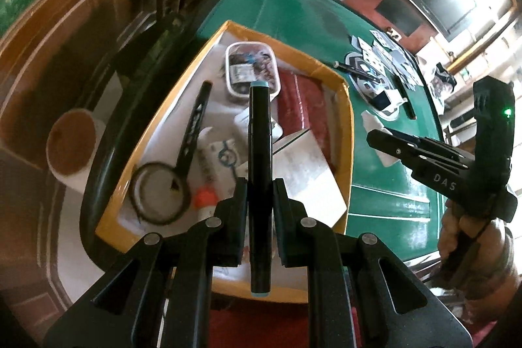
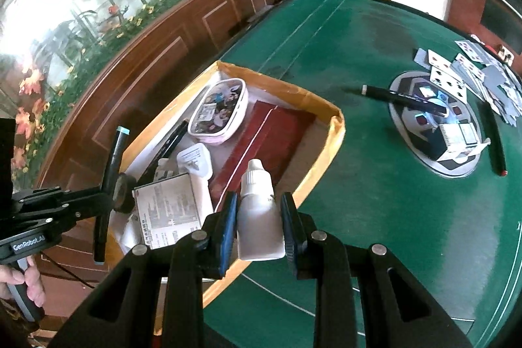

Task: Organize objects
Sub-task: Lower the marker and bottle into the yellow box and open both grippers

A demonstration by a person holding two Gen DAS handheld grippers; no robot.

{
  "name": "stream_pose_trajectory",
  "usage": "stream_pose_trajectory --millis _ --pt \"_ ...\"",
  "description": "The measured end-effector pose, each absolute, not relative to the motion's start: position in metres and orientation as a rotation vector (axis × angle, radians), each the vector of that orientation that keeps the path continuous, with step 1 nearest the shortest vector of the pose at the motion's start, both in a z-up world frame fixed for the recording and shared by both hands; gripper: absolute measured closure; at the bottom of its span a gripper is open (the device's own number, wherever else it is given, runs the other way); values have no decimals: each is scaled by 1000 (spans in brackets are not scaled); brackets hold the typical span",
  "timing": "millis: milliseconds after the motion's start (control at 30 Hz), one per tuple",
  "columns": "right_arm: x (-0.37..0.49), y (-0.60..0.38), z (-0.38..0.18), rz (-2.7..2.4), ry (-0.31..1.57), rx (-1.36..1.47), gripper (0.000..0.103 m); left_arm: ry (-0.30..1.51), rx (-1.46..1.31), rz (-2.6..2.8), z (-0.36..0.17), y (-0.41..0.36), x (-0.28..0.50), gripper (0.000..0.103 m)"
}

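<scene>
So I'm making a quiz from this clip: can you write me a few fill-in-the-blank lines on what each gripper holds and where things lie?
The left gripper is shut on a black ____ with teal ends.
The right gripper holds a small white ____.
The oval container lies inside the ____-rimmed box.
The playing cards lie on the ____ table.

Missing words: marker; bottle; yellow; green

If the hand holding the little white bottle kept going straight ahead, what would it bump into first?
Probably the dark red box lying inside the yellow-edged box; the right gripper points down at it, though depth is hard to judge.
</scene>
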State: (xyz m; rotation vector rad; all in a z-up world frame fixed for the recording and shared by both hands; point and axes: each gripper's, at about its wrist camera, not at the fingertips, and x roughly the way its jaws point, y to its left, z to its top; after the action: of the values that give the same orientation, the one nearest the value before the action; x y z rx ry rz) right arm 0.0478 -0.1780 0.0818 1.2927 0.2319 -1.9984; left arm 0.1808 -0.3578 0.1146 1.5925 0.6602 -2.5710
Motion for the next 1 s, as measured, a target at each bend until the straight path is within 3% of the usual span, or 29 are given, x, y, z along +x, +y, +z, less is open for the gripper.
stream_pose_trajectory --millis 533,1000 --pt "60 -206 65 -1910 272 1328 77 848 1554 -2436 88 -399 191 89" --pt "25 -251 55 -1853 192 1377 77 577 1685 -2438 64 -414 106 89"
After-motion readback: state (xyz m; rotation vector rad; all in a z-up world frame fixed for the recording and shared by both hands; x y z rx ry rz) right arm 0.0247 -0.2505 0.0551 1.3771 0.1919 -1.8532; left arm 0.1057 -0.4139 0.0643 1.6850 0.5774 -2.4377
